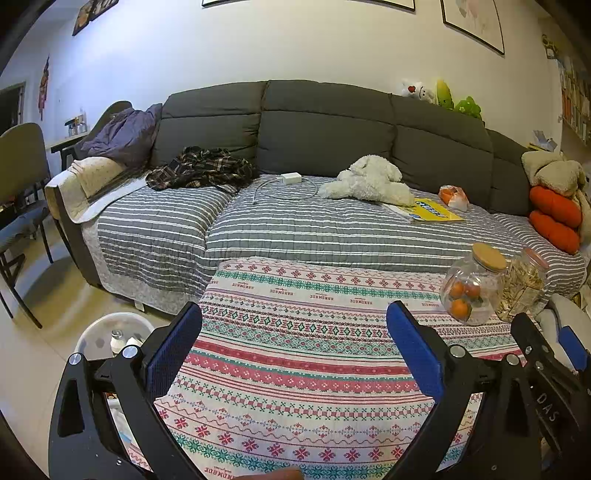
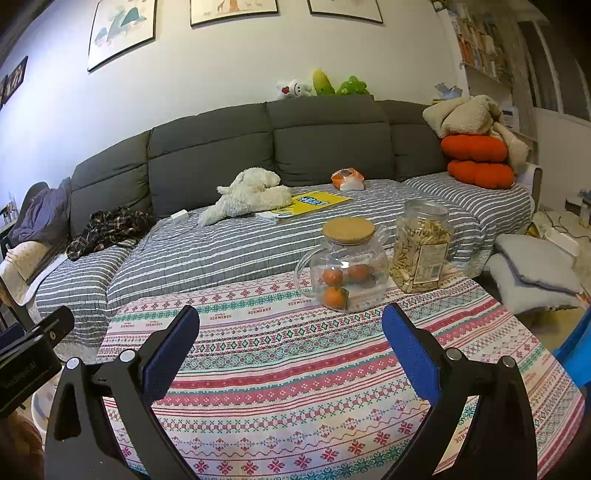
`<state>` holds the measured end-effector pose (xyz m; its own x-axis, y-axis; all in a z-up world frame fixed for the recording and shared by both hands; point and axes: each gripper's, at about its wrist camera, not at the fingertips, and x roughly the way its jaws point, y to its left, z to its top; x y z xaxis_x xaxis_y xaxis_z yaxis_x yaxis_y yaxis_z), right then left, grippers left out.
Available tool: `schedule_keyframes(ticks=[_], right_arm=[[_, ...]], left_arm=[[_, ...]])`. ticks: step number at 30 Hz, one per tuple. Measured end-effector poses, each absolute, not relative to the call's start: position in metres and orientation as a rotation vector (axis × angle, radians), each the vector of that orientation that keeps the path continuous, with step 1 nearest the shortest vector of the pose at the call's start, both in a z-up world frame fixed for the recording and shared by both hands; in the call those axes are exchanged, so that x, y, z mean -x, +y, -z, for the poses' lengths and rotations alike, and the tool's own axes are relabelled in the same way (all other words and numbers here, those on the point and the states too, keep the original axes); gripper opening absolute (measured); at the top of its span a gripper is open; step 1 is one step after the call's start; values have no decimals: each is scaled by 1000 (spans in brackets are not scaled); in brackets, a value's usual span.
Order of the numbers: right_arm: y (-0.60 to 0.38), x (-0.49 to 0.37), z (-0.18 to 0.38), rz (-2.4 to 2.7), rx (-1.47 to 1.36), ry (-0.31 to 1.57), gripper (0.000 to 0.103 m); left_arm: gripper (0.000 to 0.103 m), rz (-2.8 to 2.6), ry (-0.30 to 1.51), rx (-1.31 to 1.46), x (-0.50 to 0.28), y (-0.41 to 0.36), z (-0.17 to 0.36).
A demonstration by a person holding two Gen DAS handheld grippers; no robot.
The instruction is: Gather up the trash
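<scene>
On patterned tablecloth (image 2: 295, 369): glass jars (image 2: 345, 266)

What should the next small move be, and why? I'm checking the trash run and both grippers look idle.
Probably reach the right gripper out over the table toward the orange-and-white wrapper on the sofa. Both grippers are open and empty, the patterned tablecloth shows no loose trash, and the white bin beside the left gripper sits ready.

A home living room: grey sofa (image 2: 258, 147) with plush toys (image 2: 321, 86), framed pictures (image 2: 122, 29), patterned tablecloth (image 2: 295, 369).
</scene>
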<state>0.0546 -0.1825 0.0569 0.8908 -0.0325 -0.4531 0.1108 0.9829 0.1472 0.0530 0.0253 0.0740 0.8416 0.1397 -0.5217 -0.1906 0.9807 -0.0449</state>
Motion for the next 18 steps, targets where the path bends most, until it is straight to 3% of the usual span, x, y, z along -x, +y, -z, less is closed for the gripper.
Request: schedule_keyframes(ticks=[18], right_arm=[[-182, -55, -55, 64, -175, 476, 96]], left_arm=[[96, -189, 543, 96, -53, 26, -74]])
